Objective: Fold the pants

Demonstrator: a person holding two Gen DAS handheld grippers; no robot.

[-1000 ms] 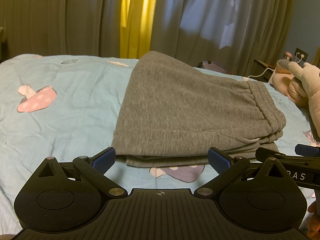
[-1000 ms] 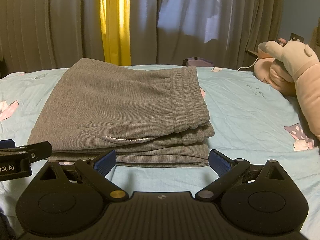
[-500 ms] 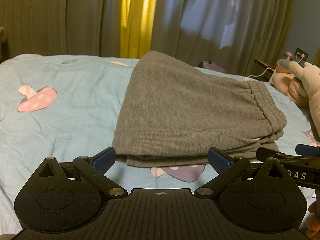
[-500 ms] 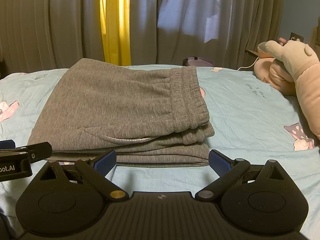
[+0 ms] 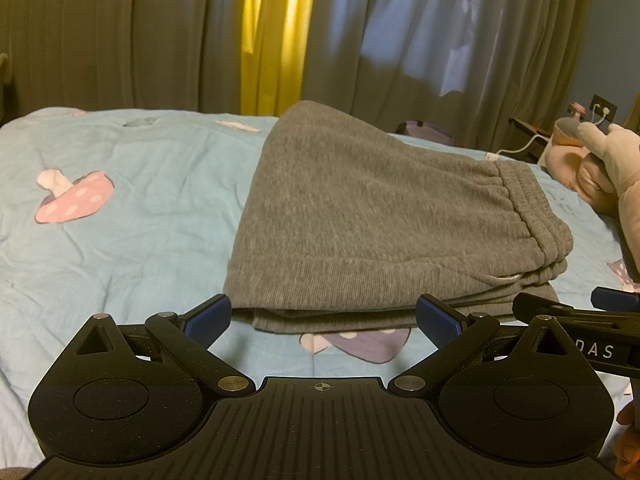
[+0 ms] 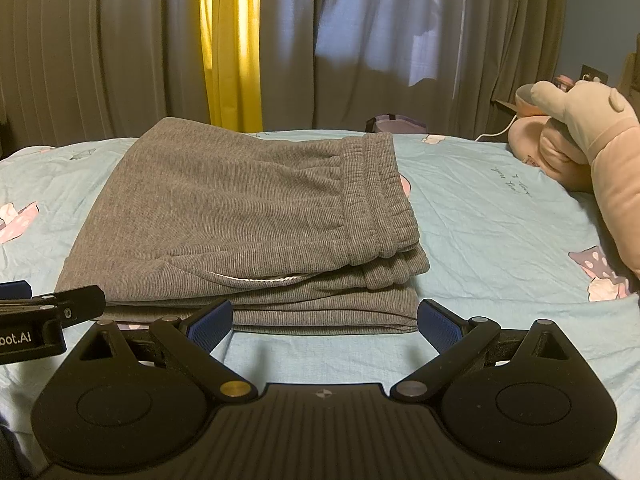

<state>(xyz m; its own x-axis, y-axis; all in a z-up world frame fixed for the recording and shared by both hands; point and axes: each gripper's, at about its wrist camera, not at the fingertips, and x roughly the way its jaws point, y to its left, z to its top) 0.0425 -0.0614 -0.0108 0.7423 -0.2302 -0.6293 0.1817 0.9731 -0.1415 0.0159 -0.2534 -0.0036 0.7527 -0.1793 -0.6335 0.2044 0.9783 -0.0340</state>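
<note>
Comparing with a second ago, nothing has shifted: the grey pants (image 5: 372, 216) lie folded in the same flat stack on the light-blue bedsheet (image 5: 120, 216), and both tools hover just short of the near edge. The left gripper (image 5: 323, 318) has its jaws spread wide with nothing between the blue pads (image 5: 208, 318), and the right gripper (image 6: 325, 322) is spread just as wide and empty, its pads apart from the cloth. From the left wrist, the right tool's tip pokes in at the right edge and hides the stack's near right corner. A mushroom print (image 5: 356, 344) is half buried under the front fold. The pink plush toy (image 6: 576, 140) is cut off at the frame's right side. Behind the bed hang grey curtains (image 6: 120, 48) with a yellow strip (image 6: 230, 44).
</note>
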